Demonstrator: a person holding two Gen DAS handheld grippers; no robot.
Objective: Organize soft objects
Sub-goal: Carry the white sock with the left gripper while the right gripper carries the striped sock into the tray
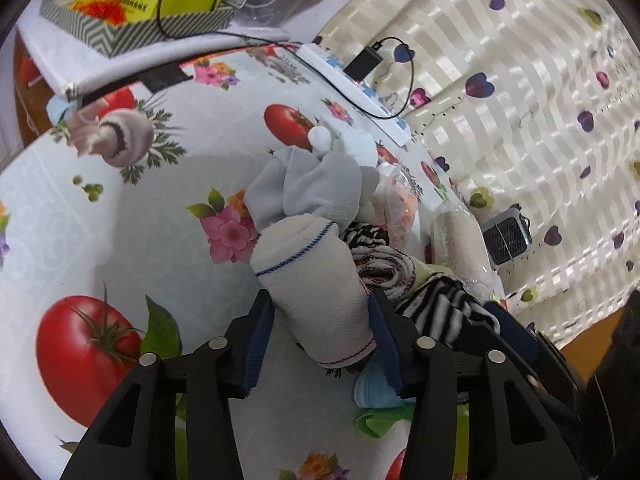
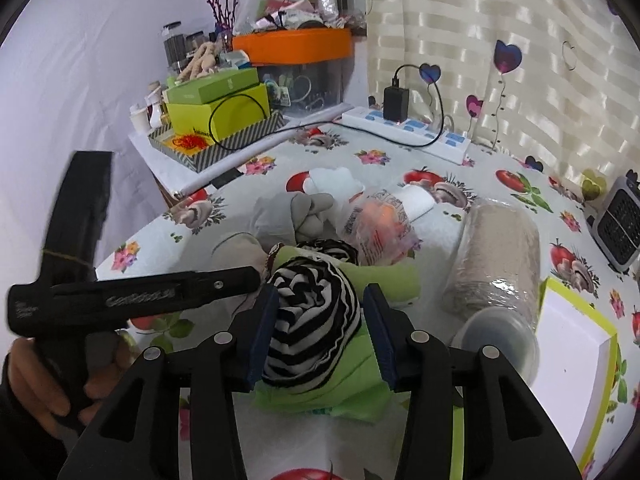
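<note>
On the tomato-and-flower printed tablecloth (image 1: 120, 216), the left gripper (image 1: 320, 332) clamps a rolled cream sock with a blue stripe (image 1: 316, 280) at the near left of the pile; the right gripper (image 2: 320, 336) grips a rolled black-and-white striped cloth (image 2: 312, 320) lying on a light-green folded cloth (image 2: 360, 384), a plastic-wrapped beige roll (image 2: 496, 260) to its right.

The worktop (image 2: 472, 184) wears a cloth printed with tomatoes, mushrooms and flowers. Along its far edge lies a white power strip (image 2: 408, 130) with a black charger (image 2: 396, 103) plugged in, its cable looping down over the strip. Behind hangs a striped cream curtain (image 2: 520, 80) dotted with hearts. To the left, a chevron-patterned tray (image 2: 224, 144) holds lime-green boxes (image 2: 218, 110); an orange tub (image 2: 292, 45) sits behind them. A small grilled heater (image 2: 620, 224) stands at the far right, near a white box with a green rim (image 2: 576, 356).
</note>
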